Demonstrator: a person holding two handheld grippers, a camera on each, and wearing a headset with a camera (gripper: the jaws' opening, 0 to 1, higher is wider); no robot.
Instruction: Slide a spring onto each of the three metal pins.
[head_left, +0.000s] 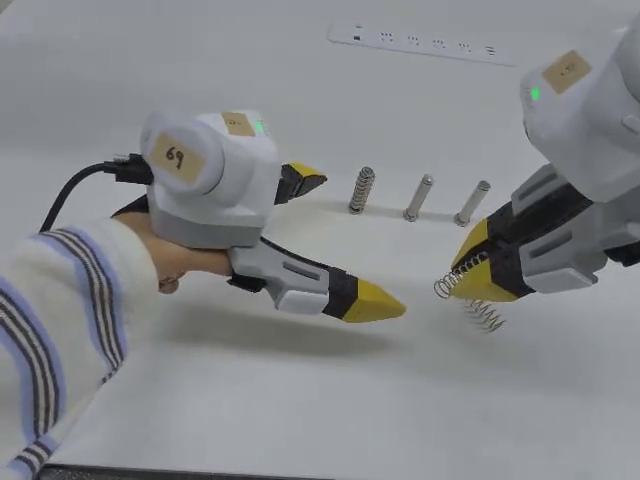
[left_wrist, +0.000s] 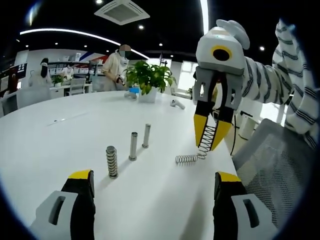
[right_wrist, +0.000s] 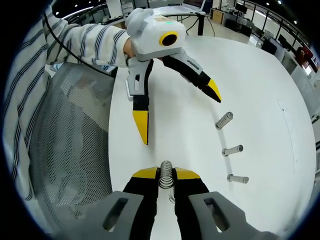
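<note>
The right gripper (head_left: 470, 278) was clamped on a spring (head_left: 450, 281), raised off the table (head_left: 300, 400), likely bound for a bare pin (head_left: 473, 203); the left gripper (head_left: 348, 242) hung idle, jaws wide apart; a loose spring (head_left: 485, 315) lay beneath

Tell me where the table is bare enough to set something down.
Bare table lies near the front edge, on the person's side of the left gripper, and in the wide band between the pins and the power strip. Crowded: around the right gripper, its held spring and the loose spring beside the pins.
</note>
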